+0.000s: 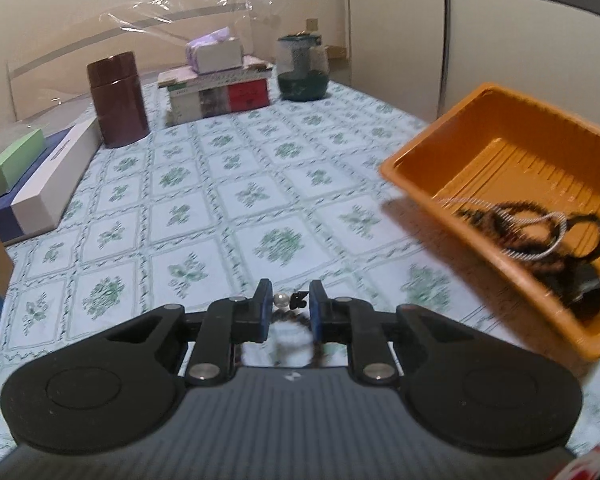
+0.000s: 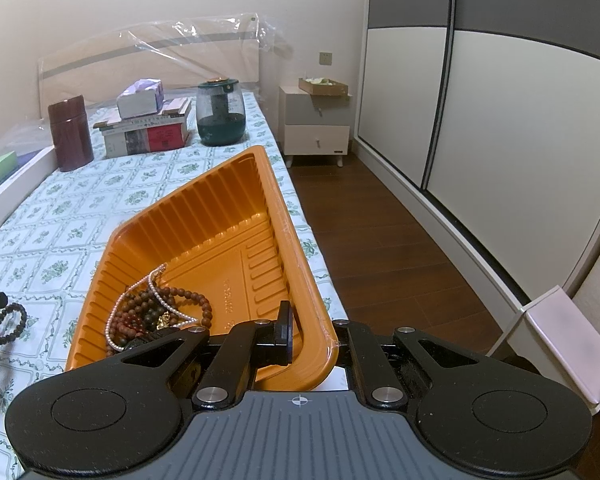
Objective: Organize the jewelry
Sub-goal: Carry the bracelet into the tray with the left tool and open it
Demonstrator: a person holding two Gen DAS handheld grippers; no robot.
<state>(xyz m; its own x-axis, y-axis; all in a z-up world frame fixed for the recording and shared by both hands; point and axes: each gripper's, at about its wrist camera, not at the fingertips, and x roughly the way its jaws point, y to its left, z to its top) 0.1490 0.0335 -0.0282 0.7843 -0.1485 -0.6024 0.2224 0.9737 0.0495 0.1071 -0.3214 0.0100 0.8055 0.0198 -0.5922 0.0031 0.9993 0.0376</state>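
The orange tray (image 2: 236, 216), tilted above the bed (image 2: 100, 200), holds a heap of bead necklaces (image 2: 156, 308). The right gripper (image 2: 300, 336) is clamped on its rim; the left gripper (image 1: 289, 304) pinches a dark bead bracelet (image 1: 296, 320).

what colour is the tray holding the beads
Orange tray, ribbed walls; clearest in the right wrist view.

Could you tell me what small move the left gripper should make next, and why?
Probably carry the bracelet across to the orange tray and release it there. The left gripper is closed on that beaded bracelet above the bedspread, and the right gripper holds the tray by its rim, tilted, with other beads already gathered inside.
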